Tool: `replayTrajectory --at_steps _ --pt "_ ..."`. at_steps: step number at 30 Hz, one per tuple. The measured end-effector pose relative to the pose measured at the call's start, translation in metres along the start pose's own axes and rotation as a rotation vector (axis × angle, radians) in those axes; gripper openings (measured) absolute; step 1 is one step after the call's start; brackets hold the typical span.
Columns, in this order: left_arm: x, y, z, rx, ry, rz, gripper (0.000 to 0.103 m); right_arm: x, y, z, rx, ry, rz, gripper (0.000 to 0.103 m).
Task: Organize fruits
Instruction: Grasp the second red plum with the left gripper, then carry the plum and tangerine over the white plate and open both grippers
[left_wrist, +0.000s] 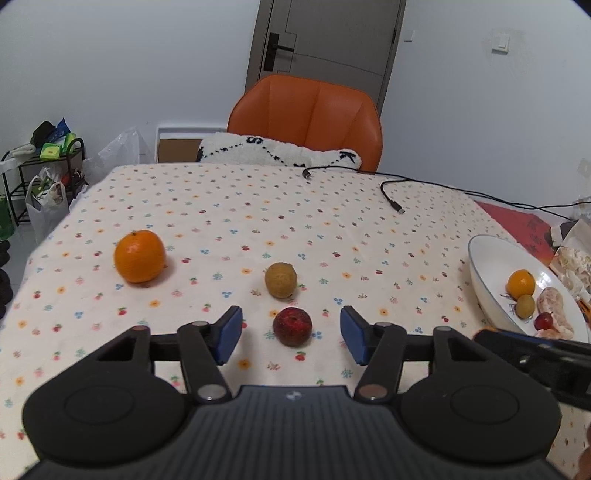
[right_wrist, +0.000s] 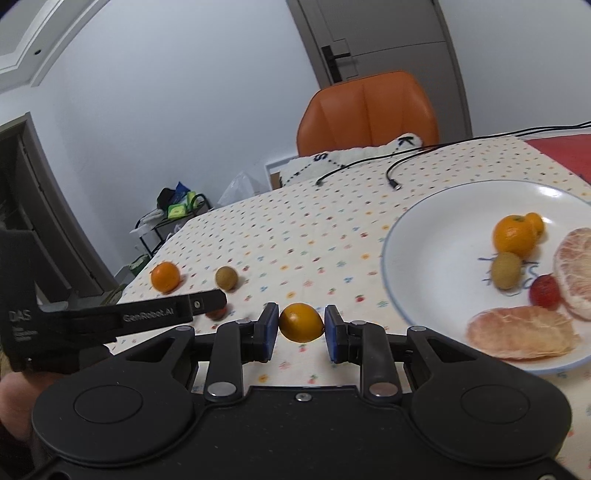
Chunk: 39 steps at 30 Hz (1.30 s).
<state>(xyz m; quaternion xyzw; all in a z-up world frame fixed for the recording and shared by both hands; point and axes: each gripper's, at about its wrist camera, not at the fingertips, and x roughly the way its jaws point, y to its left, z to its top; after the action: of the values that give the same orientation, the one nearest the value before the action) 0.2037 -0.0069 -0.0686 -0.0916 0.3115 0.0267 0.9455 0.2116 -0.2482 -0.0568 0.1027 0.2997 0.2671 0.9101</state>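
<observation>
Broadly, a tabletop under a flowered cloth carries everything, with an orange chair behind it. At its right end sits a white plate holding peeled citrus pieces, an orange, a brownish fruit and a red one. The left gripper hovers low with its blue fingers spread wide, a plum lying on the cloth between them, untouched. The right gripper pinches a kumquat between its fingers, raised just beside the plate's near rim (whether above the rim or short of it, I cannot tell). On the cloth beyond the plum lie a large orange at left and a brown fruit just behind the plum.
</observation>
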Motion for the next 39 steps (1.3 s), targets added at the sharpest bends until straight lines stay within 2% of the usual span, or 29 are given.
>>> replayTrajectory --at_steps 2,5,6,20,39 --pt "0.008 -0.002 -0.001 0.007 0.013 0.008 0.051 -0.003 -0.005 0.001 0.012 -0.007 -0.008 0.025" --pt "0.015 -0.004 -0.003 0.016 0.014 0.028 0.032 -0.005 -0.008 0.002 0.018 -0.016 -0.026 0.025" --pt "0.016 -0.005 -0.003 0.024 0.017 0.038 0.023 -0.006 -0.008 0.002 0.019 -0.019 -0.032 0.025" --pt "-0.012 -0.025 0.006 0.026 -0.020 -0.042 0.023 -0.032 -0.030 0.005 0.070 -0.096 -0.077 0.025" --pt "-0.035 -0.092 0.007 0.102 -0.067 -0.131 0.023 -0.076 -0.075 0.001 0.137 -0.184 -0.130 0.025"
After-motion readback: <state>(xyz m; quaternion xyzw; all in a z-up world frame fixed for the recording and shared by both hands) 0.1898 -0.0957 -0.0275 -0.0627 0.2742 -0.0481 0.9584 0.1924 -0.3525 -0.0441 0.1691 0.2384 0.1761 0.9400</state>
